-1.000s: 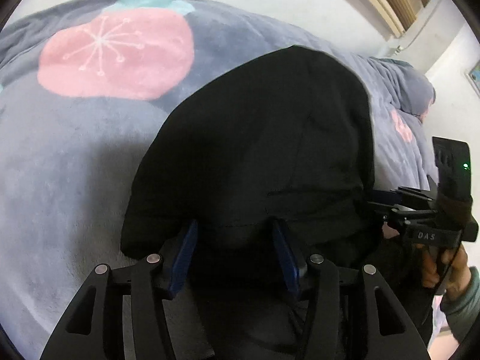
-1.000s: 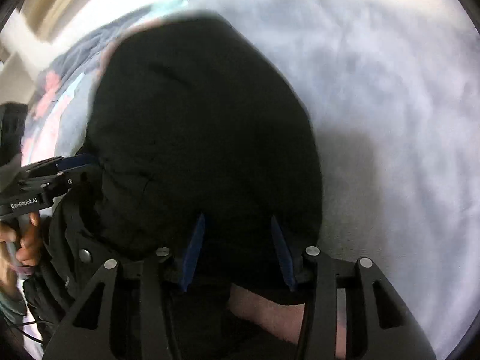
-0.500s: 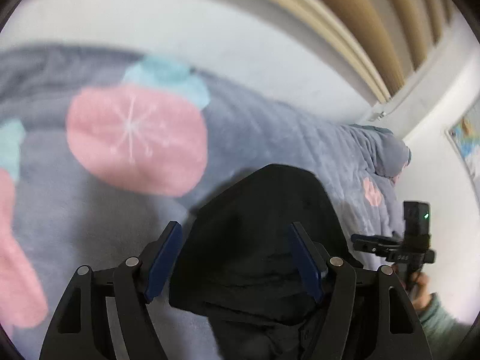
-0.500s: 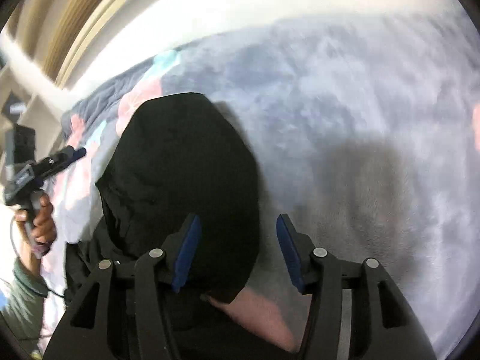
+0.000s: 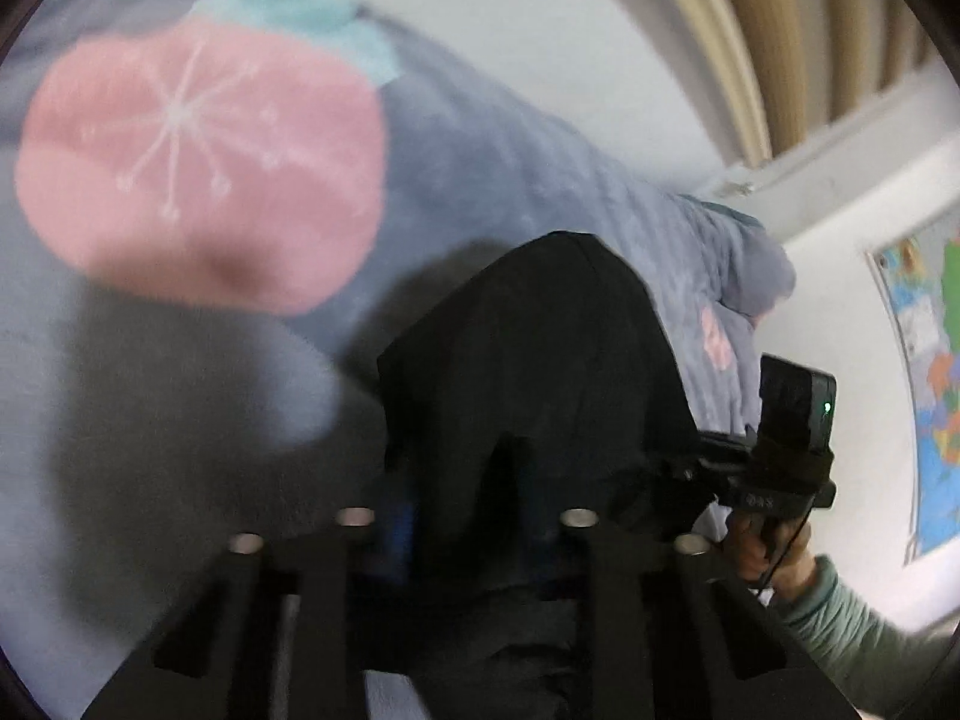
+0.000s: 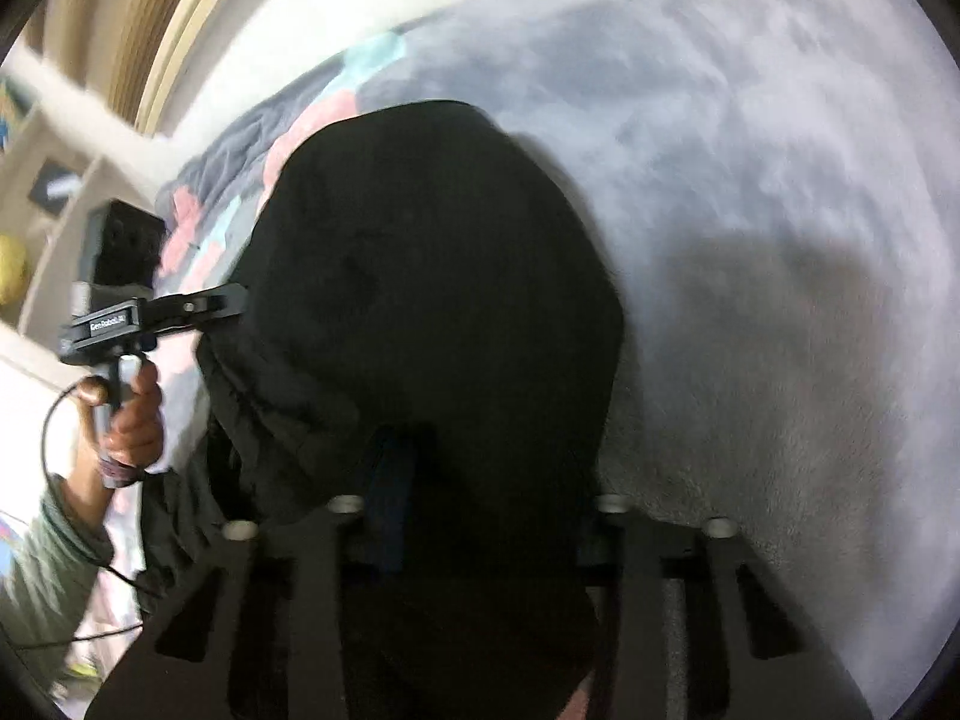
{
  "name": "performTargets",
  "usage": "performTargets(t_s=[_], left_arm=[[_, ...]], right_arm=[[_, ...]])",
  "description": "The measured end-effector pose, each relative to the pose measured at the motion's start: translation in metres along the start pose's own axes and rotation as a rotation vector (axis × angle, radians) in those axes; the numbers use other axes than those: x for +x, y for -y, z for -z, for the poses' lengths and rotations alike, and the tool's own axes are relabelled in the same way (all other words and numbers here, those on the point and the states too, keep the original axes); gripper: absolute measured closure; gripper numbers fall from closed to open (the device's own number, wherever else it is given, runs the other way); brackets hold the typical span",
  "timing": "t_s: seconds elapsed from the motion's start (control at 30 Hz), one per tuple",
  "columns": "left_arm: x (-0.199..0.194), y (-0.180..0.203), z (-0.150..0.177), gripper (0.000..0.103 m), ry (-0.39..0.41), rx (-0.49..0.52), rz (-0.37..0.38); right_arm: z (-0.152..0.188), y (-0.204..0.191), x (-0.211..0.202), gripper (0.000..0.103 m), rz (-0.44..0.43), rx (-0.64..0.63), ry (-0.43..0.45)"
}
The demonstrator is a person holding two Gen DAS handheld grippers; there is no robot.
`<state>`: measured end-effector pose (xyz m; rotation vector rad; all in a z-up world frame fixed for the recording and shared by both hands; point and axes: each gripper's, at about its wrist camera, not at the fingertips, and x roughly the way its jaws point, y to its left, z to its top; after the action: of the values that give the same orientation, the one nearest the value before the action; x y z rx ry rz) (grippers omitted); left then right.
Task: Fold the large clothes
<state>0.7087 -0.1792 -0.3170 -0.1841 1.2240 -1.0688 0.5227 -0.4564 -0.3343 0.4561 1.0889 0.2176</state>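
A large black garment (image 5: 540, 372) lies bunched on the grey blanket (image 5: 150, 396); it also fills the middle of the right wrist view (image 6: 432, 276). My left gripper (image 5: 468, 516) has its blue pads sunk into the near edge of the garment, with black cloth between the jaws. My right gripper (image 6: 480, 510) likewise has cloth draped between and over its jaws. The right gripper shows at the right of the left wrist view (image 5: 708, 468), at the garment's side. The left gripper shows at the left of the right wrist view (image 6: 222, 303), its tip touching the garment.
The blanket carries a big pink fruit print (image 5: 198, 162). A white wall (image 5: 540, 30) and tan curtain (image 5: 810, 30) stand behind the bed. A map (image 5: 930, 372) hangs at the right. Shelves (image 6: 42, 192) stand at the far left.
Half a second ago both grippers stood open and lifted back from the garment. Now both have come down onto its near edge and their jaws are narrower, with cloth between them.
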Motion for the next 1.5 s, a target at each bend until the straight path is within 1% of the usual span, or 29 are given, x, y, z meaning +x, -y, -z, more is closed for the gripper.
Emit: performTargets(t_s=[0.03,0.07,0.17,0.23,0.3,0.33,0.4,0.5,0.6,0.63,0.67,0.7,0.73,0.77,0.83,0.9,0.97,1.03,1.07,1.17,1.27,1.33,1.4,1.43,1.47,1.5], left_arm=[[-0.009,0.006,0.003,0.091,0.012,0.013,0.021],[-0.021,0.016,0.007,0.091,0.029,0.042,0.032],[-0.058,0.055,0.025,0.091,0.054,0.154,0.016],[-0.087,0.085,0.044,0.091,0.073,0.226,-0.003],[-0.114,0.110,0.064,0.091,0.093,0.283,-0.026],[-0.128,0.123,0.075,0.091,0.104,0.306,-0.036],[-0.156,0.145,0.101,0.091,0.126,0.346,-0.054],[-0.191,0.170,0.146,0.091,0.142,0.377,-0.073],[-0.218,0.186,0.197,0.091,0.138,0.393,-0.084],[-0.220,0.190,0.216,0.088,0.122,0.390,-0.097],[-0.219,0.192,0.236,0.087,0.100,0.377,-0.119],[-0.216,0.191,0.252,0.085,0.073,0.359,-0.139],[-0.210,0.184,0.276,0.084,0.033,0.320,-0.173],[-0.205,0.177,0.291,0.084,0.003,0.289,-0.193],[-0.197,0.160,0.326,0.084,-0.060,0.200,-0.224],[-0.201,0.150,0.346,0.084,-0.071,0.134,-0.240],[-0.211,0.148,0.352,0.084,-0.048,0.097,-0.245],[-0.226,0.155,0.347,0.084,0.004,0.089,-0.244],[-0.233,0.162,0.338,0.084,0.038,0.094,-0.238],[-0.239,0.186,0.305,0.084,0.121,0.129,-0.193],[-0.223,0.200,0.272,0.084,0.146,0.151,-0.166],[-0.203,0.204,0.259,0.084,0.127,0.153,-0.165],[-0.183,0.202,0.260,0.084,0.085,0.144,-0.132],[-0.171,0.199,0.263,0.084,0.050,0.137,-0.106],[-0.155,0.195,0.272,0.084,-0.016,0.131,-0.064],[-0.146,0.193,0.279,0.080,-0.060,0.132,-0.052]], right_arm=[[0.000,-0.007,-0.005,0.083,0.013,-0.022,0.012],[0.001,-0.012,-0.012,0.085,0.021,-0.041,0.024],[0.009,-0.037,-0.047,0.087,0.040,-0.120,0.087],[0.020,-0.062,-0.080,0.088,0.077,-0.186,0.134],[0.035,-0.088,-0.110,0.088,0.096,-0.236,0.171],[0.047,-0.106,-0.127,0.088,0.120,-0.276,0.196],[0.067,-0.136,-0.149,0.089,0.173,-0.343,0.228],[0.111,-0.181,-0.179,0.089,0.243,-0.426,0.270],[0.157,-0.212,-0.202,0.089,0.320,-0.472,0.309],[0.174,-0.221,-0.207,0.089,0.344,-0.481,0.316],[0.187,-0.224,-0.209,0.089,0.358,-0.483,0.312],[0.203,-0.224,-0.209,0.088,0.371,-0.476,0.290],[0.216,-0.224,-0.207,0.087,0.383,-0.462,0.258],[0.232,-0.218,-0.201,0.080,0.389,-0.428,0.206],[0.251,-0.212,-0.193,0.074,0.387,-0.365,0.129],[0.269,-0.197,-0.191,0.074,0.376,-0.289,0.062],[0.281,-0.186,-0.199,0.073,0.363,-0.218,0.025],[0.280,-0.186,-0.211,0.071,0.348,-0.187,0.031],[0.276,-0.189,-0.218,0.069,0.333,-0.175,0.048],[0.254,-0.204,-0.229,0.068,0.275,-0.153,0.095],[0.225,-0.225,-0.225,0.063,0.249,-0.153,0.140],[0.211,-0.242,-0.203,0.063,0.213,-0.129,0.128],[0.201,-0.243,-0.184,0.063,0.186,-0.106,0.094],[0.203,-0.238,-0.175,0.063,0.172,-0.098,0.074],[0.206,-0.237,-0.160,0.063,0.157,-0.088,0.035],[0.210,-0.233,-0.150,0.063,0.155,-0.081,0.010]])
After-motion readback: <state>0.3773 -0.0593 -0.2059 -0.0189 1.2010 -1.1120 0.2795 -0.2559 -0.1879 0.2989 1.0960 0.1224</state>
